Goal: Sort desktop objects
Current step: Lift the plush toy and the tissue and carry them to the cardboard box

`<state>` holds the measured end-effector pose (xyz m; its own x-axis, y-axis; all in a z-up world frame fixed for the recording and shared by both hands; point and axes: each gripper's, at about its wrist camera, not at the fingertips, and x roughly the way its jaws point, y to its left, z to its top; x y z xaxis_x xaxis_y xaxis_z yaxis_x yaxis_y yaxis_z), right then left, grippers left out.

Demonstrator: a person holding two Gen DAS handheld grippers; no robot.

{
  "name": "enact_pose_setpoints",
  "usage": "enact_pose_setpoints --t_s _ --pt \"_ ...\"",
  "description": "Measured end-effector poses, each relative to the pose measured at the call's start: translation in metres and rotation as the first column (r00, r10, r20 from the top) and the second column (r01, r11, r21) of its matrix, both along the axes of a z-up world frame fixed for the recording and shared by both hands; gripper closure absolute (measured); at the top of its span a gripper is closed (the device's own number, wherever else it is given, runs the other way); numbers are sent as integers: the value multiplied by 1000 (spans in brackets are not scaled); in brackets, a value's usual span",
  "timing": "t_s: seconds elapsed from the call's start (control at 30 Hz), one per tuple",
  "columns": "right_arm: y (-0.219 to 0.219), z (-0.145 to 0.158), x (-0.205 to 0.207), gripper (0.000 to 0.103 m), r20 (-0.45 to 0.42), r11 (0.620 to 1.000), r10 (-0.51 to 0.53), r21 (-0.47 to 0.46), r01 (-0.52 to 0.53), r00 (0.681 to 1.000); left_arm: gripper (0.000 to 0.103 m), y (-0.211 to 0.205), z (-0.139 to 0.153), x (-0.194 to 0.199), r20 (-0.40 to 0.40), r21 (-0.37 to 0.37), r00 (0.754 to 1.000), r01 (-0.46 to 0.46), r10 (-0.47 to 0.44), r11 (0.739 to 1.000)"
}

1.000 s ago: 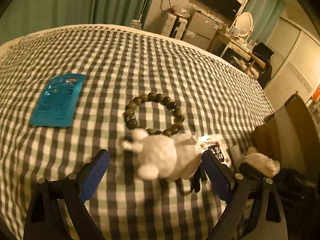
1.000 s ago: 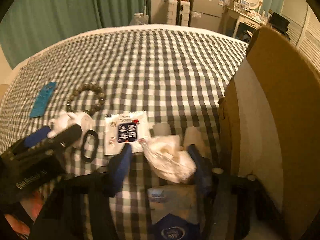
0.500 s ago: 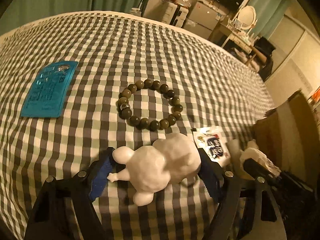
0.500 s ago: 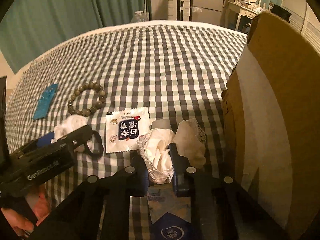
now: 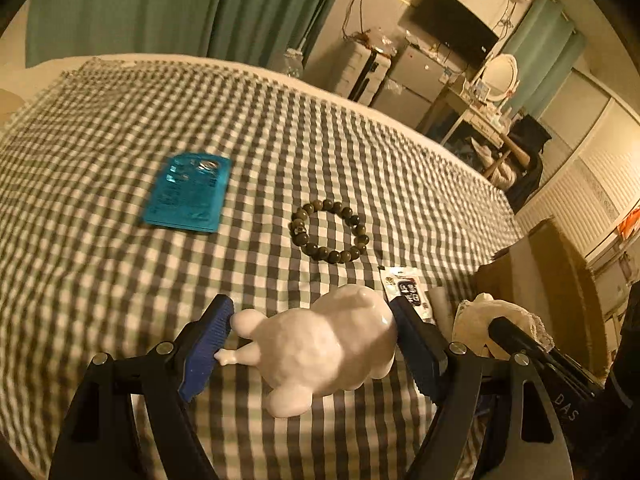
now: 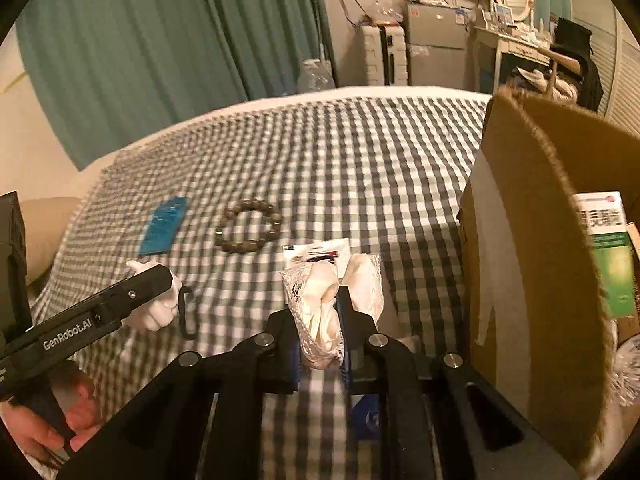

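Left tool (image 5: 312, 340) clamped on something, right tool (image 6: 320, 316) pinched shut on something

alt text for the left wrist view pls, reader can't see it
The left gripper grips a white animal figurine between its blue fingers above a checked cloth. Beyond lie a bead bracelet and a blue packet; at right, a small white sachet and the right gripper holding white lace fabric.
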<state>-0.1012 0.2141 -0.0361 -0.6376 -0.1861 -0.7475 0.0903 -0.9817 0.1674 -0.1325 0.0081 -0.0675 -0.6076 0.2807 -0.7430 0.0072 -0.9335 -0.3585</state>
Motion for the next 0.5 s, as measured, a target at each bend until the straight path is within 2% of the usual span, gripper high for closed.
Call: enact_pose_setpoints --t_s 0.3,0.4,0.5 --pt "-7 44 47 90 -83 999 29 -29 -32 996 21 -22 40 39 -41 53 998 -41 43 998" --pt "-11 48 60 90 -91 999 35 -30 -38 995 21 -27 42 51 -33 39 998 -57 59 998" --pt "-13 50 70 90 -87 999 36 -36 -39 996 21 -30 30 57 0 -9 997 -80 80 997"
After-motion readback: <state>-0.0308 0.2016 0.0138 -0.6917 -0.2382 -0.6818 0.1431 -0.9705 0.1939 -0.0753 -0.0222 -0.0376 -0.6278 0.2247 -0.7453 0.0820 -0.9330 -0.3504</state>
